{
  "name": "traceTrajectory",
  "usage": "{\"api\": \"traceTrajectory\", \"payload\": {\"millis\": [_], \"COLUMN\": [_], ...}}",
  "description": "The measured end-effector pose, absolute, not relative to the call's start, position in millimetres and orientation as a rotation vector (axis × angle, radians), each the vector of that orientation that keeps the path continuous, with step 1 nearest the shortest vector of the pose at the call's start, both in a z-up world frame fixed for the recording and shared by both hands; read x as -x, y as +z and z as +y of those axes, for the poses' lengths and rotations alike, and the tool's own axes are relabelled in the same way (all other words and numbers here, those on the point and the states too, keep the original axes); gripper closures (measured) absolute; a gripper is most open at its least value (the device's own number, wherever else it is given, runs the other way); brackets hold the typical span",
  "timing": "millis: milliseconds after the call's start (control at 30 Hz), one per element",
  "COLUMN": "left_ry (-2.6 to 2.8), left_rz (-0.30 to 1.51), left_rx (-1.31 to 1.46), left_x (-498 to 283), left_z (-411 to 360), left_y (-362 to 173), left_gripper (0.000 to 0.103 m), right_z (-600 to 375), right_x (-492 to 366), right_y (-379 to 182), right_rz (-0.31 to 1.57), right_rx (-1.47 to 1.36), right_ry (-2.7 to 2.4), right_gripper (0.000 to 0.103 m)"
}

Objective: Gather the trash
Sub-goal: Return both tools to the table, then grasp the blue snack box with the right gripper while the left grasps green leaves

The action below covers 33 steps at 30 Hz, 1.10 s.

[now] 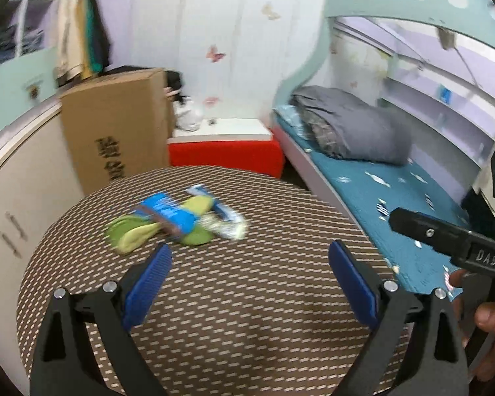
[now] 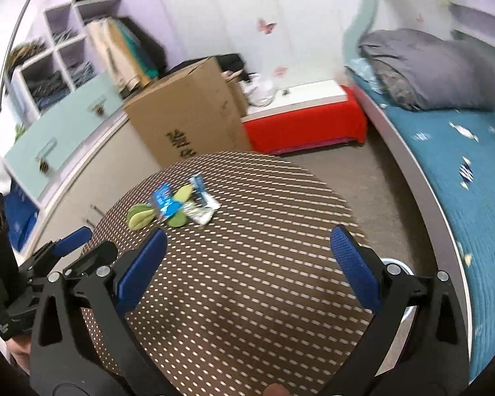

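Desk [image 1: 214, 313]: wrapper pile [image 1: 178, 222], blue, green, white, far side. My left gripper [image 1: 249, 260] and right gripper [image 2: 247, 247]: both spread, empty, above desk.

Legible markings:
- Black body of the right gripper [image 1: 478, 254], at the right edge of the left wrist view: white capitals "DAS".
- Cardboard box [image 1: 115, 132], far left beyond the bench: large dark characters printed sideways on its near face, cut off below by the bench edge, not readable.
- Blue wrapper [image 1: 166, 213] on the bench: print blurred, unreadable.
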<state>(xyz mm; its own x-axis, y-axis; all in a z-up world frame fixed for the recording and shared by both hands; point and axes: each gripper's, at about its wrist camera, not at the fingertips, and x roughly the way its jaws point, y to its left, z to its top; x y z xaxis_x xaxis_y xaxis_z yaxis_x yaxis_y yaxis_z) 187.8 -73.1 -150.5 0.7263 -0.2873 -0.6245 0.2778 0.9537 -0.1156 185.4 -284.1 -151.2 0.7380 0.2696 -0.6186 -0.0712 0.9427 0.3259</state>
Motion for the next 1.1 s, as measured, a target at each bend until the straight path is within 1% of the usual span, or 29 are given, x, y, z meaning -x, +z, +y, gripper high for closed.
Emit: {"api": "traceTrajectory", "payload": {"millis": [200, 367, 433, 467, 500, 567, 667, 733, 767, 867, 1100], "left_ry": [-0.168, -0.061, -0.031, -0.022, -0.009, 0.008, 0.026, 0.032, 0.035, 0.037, -0.006], "left_rz": [0.709, 0.731, 0.744, 0.749, 0.756, 0.760, 0.760, 0.761, 0.760, 0.761, 0.760], "left_rx": [0.076, 0.092, 0.114, 0.122, 0.130, 0.129, 0.117, 0.111, 0.110, 0.107, 0.044], "left_x": [-198, -206, -210, -212, -214, -216, -223, -230, -232, -240, -259], "left_z": [-4, 38, 54, 61, 68, 73, 82, 87, 87, 89, 71], "left_y": [-167, -187, -195, -197, -201, -203, -205, -205, -205, -205, -207], "left_gripper": [0.009, 0.009, 0.009, 0.009, 0.009, 0.009, 0.009, 0.009, 0.009, 0.009, 0.009], "right_z": [-226, -173, -152, -140, -130, -111, -93, -84, -81, -79, -127], "right_x": [-226, -266, -283, -294, -301, -317, -337, -346, -349, -345, -311], "right_y": [-162, -179, -186, -190, -194, -201, -213, -222, -227, -232, -216], "right_rz": [0.761, 0.803, 0.825, 0.838, 0.849, 0.862, 0.888, 0.910, 0.924, 0.911, 0.859], "right_rx": [-0.170, -0.055, -0.012, 0.009, 0.026, 0.081, 0.118, 0.148, 0.160, 0.163, -0.053], "right_ry": [0.283, 0.379, 0.418, 0.441, 0.452, 0.467, 0.496, 0.499, 0.505, 0.514, 0.527], "right_gripper": [0.006, 0.007, 0.019, 0.031, 0.038, 0.043, 0.045, 0.051, 0.059, 0.067, 0.067]}}
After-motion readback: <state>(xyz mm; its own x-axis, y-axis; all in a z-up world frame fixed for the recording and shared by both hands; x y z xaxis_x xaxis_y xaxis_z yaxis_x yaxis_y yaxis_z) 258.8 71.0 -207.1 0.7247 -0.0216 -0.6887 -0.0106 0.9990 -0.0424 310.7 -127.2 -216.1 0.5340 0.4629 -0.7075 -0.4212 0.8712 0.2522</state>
